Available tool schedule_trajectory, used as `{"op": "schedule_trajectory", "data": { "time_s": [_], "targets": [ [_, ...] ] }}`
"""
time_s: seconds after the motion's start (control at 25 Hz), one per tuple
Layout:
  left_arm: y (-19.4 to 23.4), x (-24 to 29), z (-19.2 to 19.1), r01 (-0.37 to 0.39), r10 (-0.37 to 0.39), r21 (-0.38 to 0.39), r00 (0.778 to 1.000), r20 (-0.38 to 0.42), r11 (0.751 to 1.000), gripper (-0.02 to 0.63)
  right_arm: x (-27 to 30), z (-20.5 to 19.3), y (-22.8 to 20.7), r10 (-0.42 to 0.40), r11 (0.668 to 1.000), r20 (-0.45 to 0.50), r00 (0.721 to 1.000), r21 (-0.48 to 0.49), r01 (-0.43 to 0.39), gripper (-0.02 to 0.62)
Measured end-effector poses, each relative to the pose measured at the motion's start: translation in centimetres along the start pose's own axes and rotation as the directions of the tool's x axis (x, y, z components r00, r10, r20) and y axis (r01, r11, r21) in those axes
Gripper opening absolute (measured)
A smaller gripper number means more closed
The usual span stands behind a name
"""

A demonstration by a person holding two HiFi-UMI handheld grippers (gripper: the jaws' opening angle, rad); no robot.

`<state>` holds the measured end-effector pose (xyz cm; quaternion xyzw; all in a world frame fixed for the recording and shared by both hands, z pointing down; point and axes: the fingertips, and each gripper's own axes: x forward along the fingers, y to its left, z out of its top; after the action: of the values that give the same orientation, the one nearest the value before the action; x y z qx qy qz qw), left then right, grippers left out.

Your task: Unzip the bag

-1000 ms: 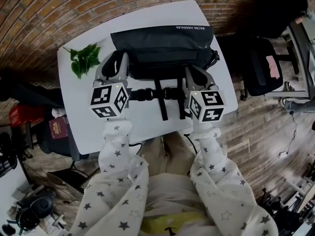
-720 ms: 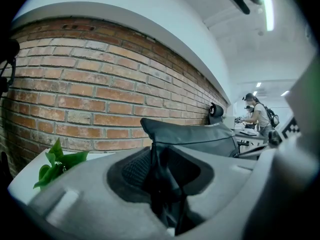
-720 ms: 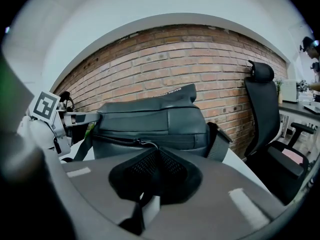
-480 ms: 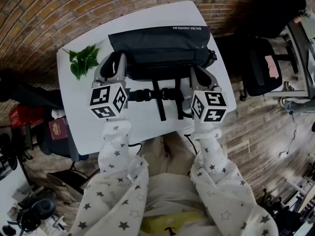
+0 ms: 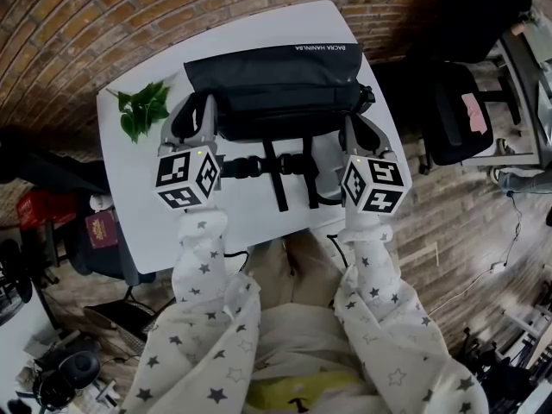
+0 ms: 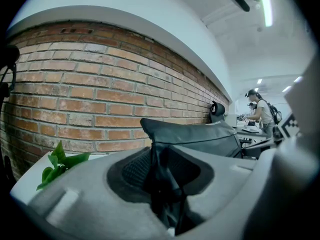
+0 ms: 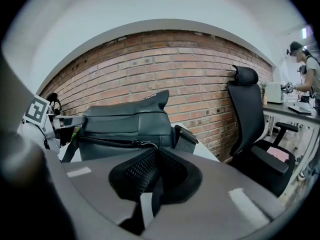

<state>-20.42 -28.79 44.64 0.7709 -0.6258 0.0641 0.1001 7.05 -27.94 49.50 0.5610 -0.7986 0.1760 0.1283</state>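
Note:
A black bag (image 5: 276,80) lies across the far part of the white table (image 5: 147,214). My left gripper (image 5: 198,109) is at the bag's left end, shut on a fold of its black strap (image 6: 159,184), which runs up between the pads toward the bag (image 6: 200,136). At the bag's right end, my right gripper (image 5: 352,126) is shut. In the right gripper view its tips (image 7: 156,151) meet on the small metal zipper pull (image 7: 150,145), with the slider just left of them on the bag (image 7: 125,126). The zip line runs left from there.
Green leaves (image 5: 142,110) lie on the table left of the bag. The bag's straps and buckle (image 5: 259,164) trail toward the near edge. A black office chair (image 5: 457,119) stands right of the table. A brick wall (image 7: 200,79) backs it, and a person (image 6: 260,109) stands far off.
My right gripper has moved to the right along the bag's front toward its right end. My left gripper has kept its hold at the left end.

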Motion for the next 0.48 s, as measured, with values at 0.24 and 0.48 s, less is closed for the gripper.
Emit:
{"op": "schedule_trajectory", "data": {
  "time_s": [0.24,0.48],
  "targets": [
    [0.08,0.05,-0.08,-0.005,0.005,0.0,1.0,-0.002,1.0,0.107,0.01,0.13,-0.17,-0.009,1.0,0.003,1.0,-0.002,0.009,0.02],
    [0.17,0.13,0.02,-0.01,0.01,-0.002,1.0,-0.003,1.0,0.107,-0.04,0.23,-1.09,-0.057,0.998,0.008,0.998,0.033,0.057,0.02]
  ]
}}
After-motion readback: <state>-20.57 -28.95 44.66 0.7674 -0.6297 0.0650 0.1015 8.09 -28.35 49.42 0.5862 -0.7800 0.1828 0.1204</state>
